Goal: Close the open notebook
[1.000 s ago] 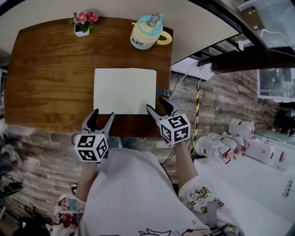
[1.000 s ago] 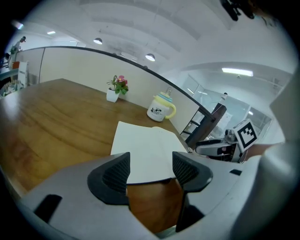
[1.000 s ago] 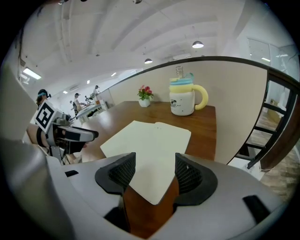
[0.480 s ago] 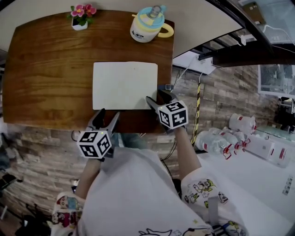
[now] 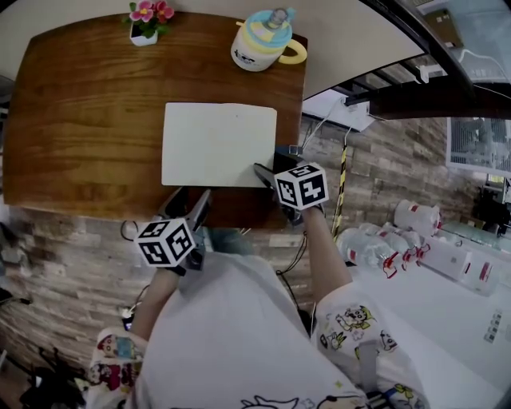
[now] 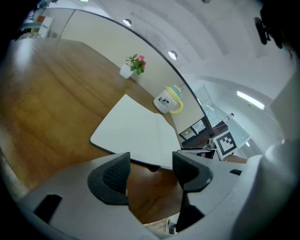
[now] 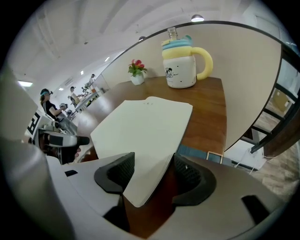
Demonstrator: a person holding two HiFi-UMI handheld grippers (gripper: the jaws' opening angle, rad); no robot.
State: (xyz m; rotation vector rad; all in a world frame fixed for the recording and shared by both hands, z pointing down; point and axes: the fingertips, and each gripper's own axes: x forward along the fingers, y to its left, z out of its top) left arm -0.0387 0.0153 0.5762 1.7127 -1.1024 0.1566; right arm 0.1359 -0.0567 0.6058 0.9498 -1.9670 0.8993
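Observation:
The open notebook (image 5: 219, 144) lies flat on the brown wooden table (image 5: 80, 120) with its blank cream pages up. My right gripper (image 5: 270, 166) is at its near right corner. In the right gripper view the notebook's (image 7: 145, 126) corner sits between the jaws of the right gripper (image 7: 151, 168), which stand apart and do not press on it. My left gripper (image 5: 189, 200) hovers open over the table's front edge, just short of the notebook's near left side. In the left gripper view the notebook (image 6: 136, 133) lies beyond the empty left gripper (image 6: 151, 166).
A yellow and blue mug (image 5: 262, 40) stands at the table's far right corner, and a small pot of pink flowers (image 5: 145, 20) at the far edge. The table's right edge runs close beside the right gripper. Brick-patterned floor lies below.
The right gripper has sunk and closed in on the notebook's near right corner. The left gripper has dropped a little and rolled. The notebook has not moved.

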